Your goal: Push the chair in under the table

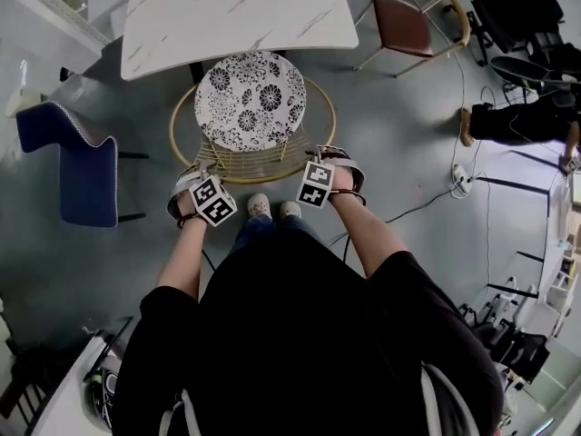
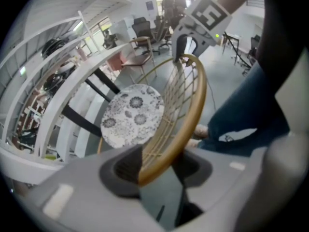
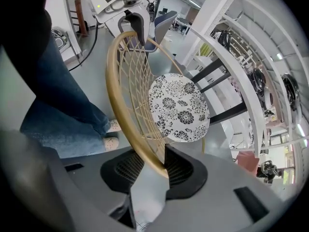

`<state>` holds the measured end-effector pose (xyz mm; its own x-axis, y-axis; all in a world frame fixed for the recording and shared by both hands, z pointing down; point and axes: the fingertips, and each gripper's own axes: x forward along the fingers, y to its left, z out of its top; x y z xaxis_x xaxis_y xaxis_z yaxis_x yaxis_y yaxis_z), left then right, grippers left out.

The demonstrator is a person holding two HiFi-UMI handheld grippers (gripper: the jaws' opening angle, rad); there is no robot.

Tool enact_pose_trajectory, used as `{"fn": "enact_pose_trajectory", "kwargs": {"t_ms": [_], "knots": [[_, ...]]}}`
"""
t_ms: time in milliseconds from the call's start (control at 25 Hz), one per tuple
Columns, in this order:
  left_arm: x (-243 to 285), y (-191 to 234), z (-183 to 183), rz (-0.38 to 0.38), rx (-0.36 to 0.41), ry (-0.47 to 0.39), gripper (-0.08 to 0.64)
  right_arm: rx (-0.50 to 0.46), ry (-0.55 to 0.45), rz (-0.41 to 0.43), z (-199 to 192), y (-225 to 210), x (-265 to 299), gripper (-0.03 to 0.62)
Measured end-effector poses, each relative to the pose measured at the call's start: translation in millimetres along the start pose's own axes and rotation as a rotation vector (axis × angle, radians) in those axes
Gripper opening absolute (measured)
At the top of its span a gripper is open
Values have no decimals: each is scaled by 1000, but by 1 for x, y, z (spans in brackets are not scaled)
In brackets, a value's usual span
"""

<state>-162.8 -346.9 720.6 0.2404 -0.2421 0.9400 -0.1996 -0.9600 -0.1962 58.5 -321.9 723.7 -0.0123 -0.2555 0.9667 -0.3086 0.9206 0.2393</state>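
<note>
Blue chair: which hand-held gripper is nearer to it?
Left. The left hand-held gripper clamps the back rim of the gold chair on the side toward the blue chair; the right hand-held gripper clamps the same rim on the far side.

The right gripper grips the gold rim of the chair between its 2 dark ribbed jaws, low in the picture. The rim curves up and away to the left gripper, which clamps it at the far side. A gold wire lattice fills the chair's back. Past it lies the round cushion, white with black flowers. At the left are the person's jeans and 2 pale shoes. At the right, the white table stands on dark legs just beyond the cushion.
</note>
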Motion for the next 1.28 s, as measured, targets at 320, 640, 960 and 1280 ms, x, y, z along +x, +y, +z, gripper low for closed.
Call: {"fn": "enact_pose_trajectory", "kwargs": {"t_ms": [320,640,960,1280], "knots": [[0,0,0,-14,7,13,189,-13,19,21,-2,1,5,129],[0,-1,-2,-13,12,37,187,32,-14,78,0,3,6,130],[-17,-7,6,-3,48,-32,190,47,-93,69,3,5,-14,152],[-87,-4,41,110,-175,-281,11,192,-347,-83,25,-24,-97,47]]}}
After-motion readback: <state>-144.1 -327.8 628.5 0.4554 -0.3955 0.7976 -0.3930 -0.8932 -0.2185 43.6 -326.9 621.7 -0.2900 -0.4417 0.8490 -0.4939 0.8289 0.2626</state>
